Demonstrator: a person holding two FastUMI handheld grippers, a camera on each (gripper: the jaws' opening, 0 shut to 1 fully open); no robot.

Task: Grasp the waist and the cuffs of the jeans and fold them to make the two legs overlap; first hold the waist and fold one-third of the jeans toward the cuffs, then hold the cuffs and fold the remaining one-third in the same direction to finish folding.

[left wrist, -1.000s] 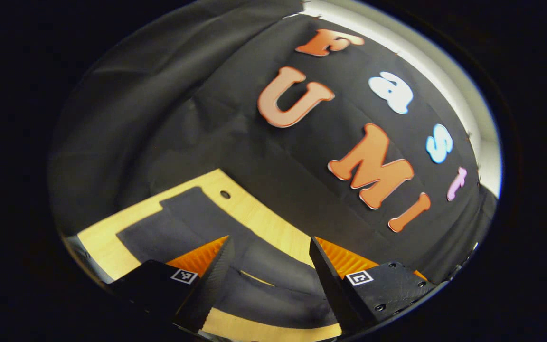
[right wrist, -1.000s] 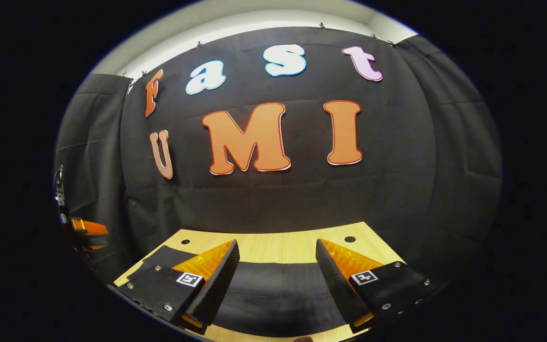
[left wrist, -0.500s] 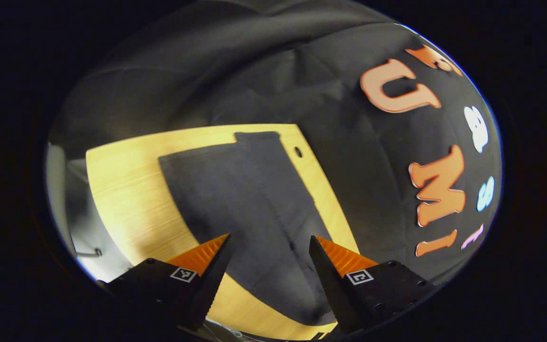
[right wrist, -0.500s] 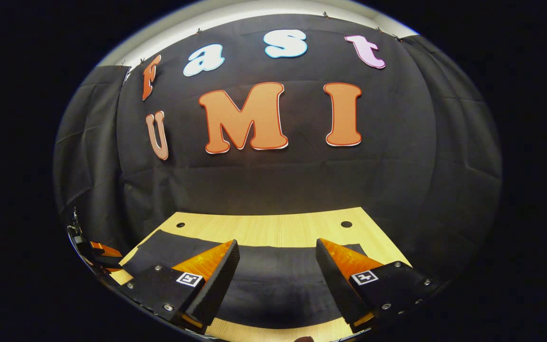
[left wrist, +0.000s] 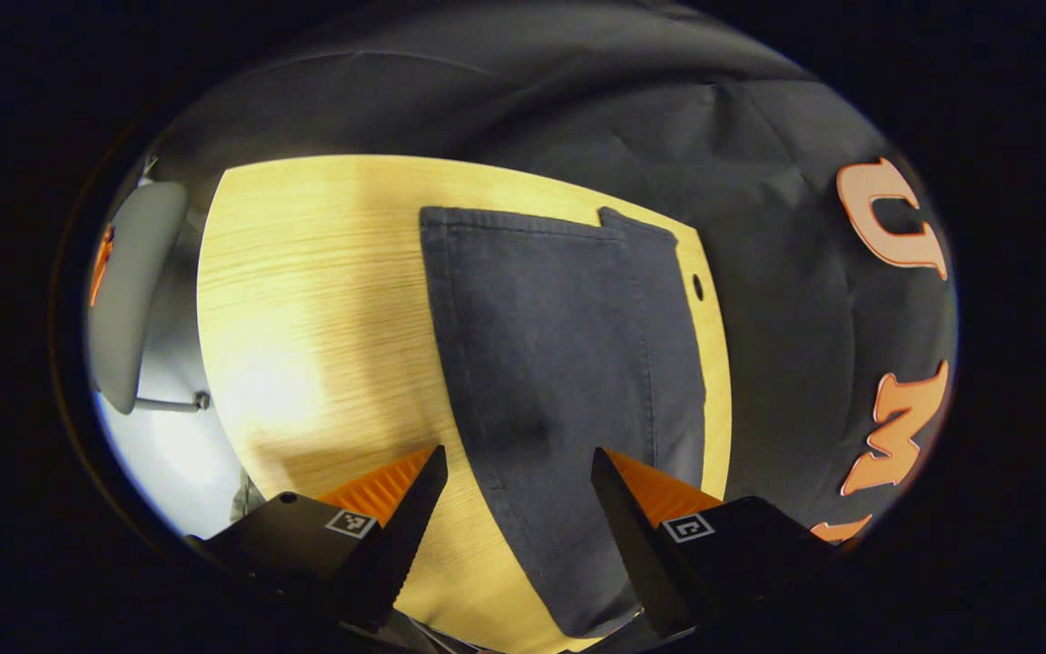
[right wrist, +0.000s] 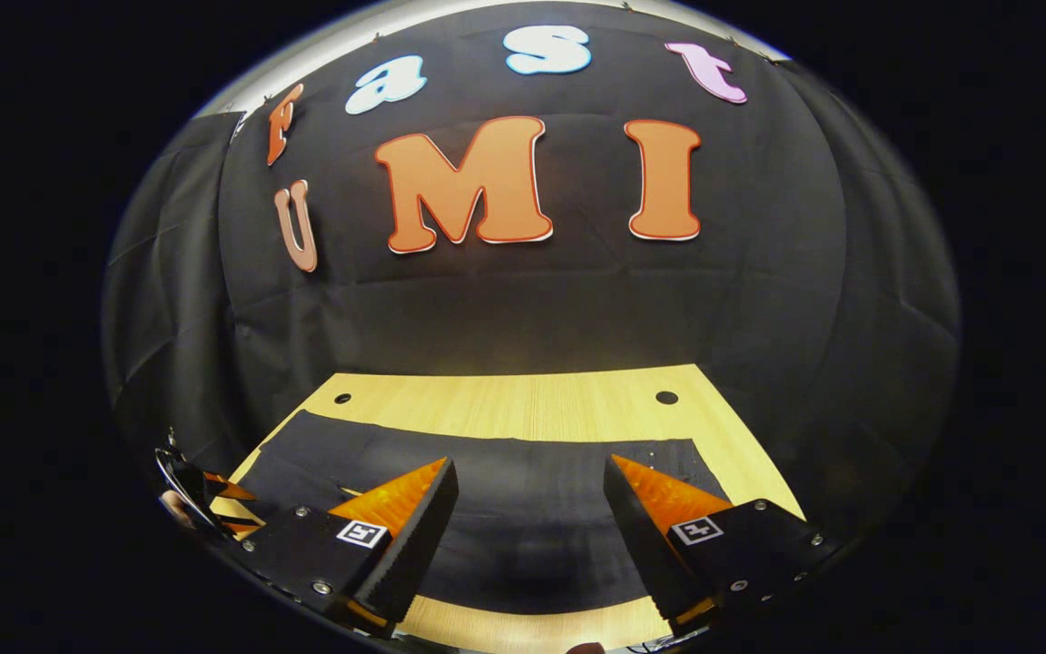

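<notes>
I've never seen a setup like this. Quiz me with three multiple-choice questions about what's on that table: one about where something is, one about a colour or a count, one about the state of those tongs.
1. Where do the jeans lie?
A. Flat on the wooden table
B. Hanging on the wall
C. On the chair

2. How many round holes show along the table's far edge in the right gripper view?
A. None
B. Two
C. Five

3. What state are the left tongs and the right tongs in?
A. Both clamped on the jeans
B. One clamped, one open
C. Both open, holding nothing

Answers:
1. A, the dark jeans are spread on the light wood top.
2. B, one hole sits near each far corner.
3. C, each view shows a wide gap between the fingers, with the cloth lying flat beyond them.
</notes>
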